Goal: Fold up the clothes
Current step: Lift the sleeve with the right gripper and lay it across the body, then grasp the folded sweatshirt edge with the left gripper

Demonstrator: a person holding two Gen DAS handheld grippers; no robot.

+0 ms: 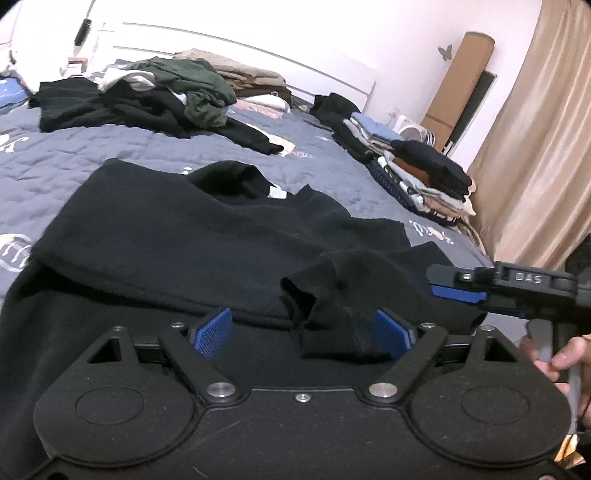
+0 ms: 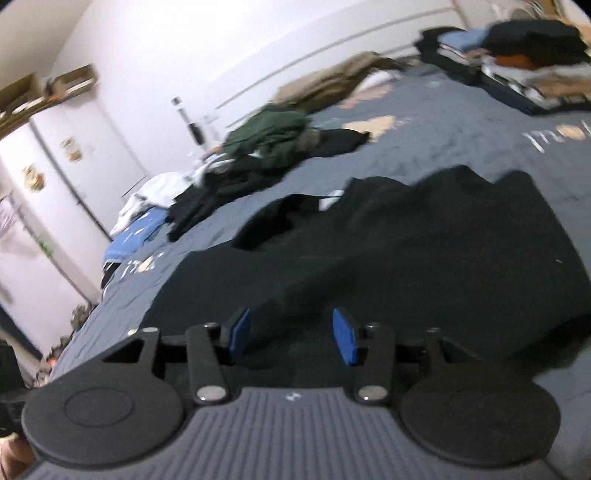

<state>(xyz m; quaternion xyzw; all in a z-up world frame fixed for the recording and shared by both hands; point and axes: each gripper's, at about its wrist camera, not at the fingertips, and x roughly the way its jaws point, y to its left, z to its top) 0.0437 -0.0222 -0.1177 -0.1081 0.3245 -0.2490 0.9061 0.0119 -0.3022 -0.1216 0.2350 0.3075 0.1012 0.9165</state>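
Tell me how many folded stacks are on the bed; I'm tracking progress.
2. One stack sits near the curtain-side edge; a beige stack lies by the headboard, behind the unfolded heap. Others may be hidden.

A bed (image 1: 92, 147) covered by a blue-grey quilted spread with printed motifs is seen across both views. A white headboard (image 1: 258, 55) is set against a pale wall (image 1: 332, 33). A beige curtain (image 1: 535, 147) is hung at the right. A brown cardboard roll (image 1: 458, 81) is leaned upright in the corner, and a butterfly decal (image 1: 446, 51) is fixed beside it. A white wardrobe (image 2: 55, 177) bearing stickers is noted in the right wrist view, with boxes (image 2: 48, 88) stacked on top.
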